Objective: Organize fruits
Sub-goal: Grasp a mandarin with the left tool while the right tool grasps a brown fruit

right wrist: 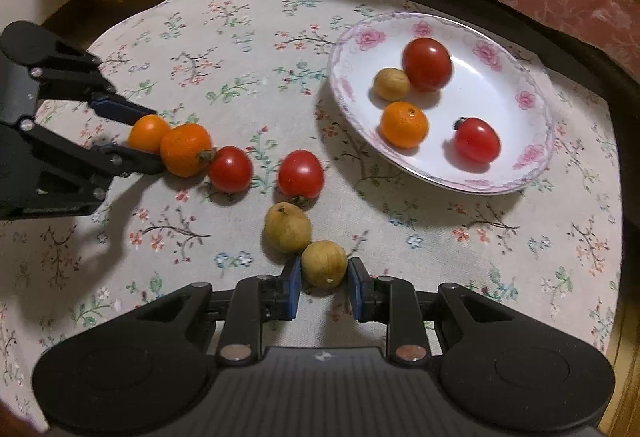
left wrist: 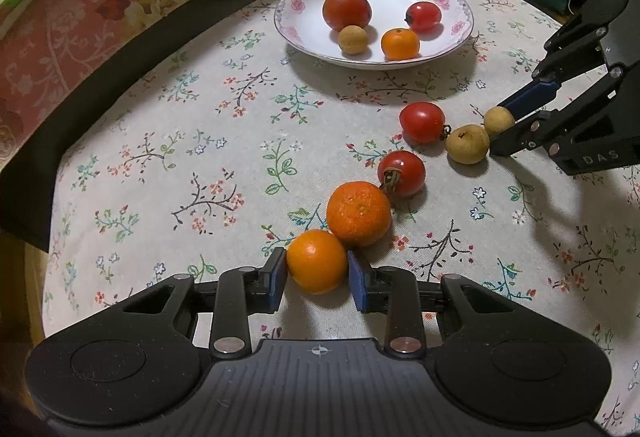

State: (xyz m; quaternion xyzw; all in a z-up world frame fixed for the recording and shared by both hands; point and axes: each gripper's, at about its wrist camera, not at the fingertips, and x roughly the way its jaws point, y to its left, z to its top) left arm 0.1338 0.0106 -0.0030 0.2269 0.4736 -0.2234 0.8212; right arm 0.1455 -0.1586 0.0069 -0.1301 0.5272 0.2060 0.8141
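Gripping a small smooth orange citrus fruit (left wrist: 317, 261), our left gripper (left wrist: 317, 275) has its blue pads pressed against both sides of it, low in the left wrist view. At one o'clock from that fruit, touching it, sits a larger rough-skinned orange citrus (left wrist: 358, 213), and beyond it at one o'clock a red cherry tomato with a dry stem (left wrist: 402, 173) rests against it. A second red cherry tomato (left wrist: 422, 121) lies further along the same line.

Our right gripper (right wrist: 324, 279) pinches a round tan longan (right wrist: 323, 263) between its blue pads. Touching that longan at eleven o'clock is a larger tan longan (right wrist: 287, 227), with the second tomato just past it at twelve.

We see the fruits strung in a curved row on the pale floral tablecloth (right wrist: 224, 49). At two o'clock in the right wrist view stands a white shallow plate with pink flowers on its rim (right wrist: 368, 37), holding two red tomatoes, one small orange citrus and one tan longan.
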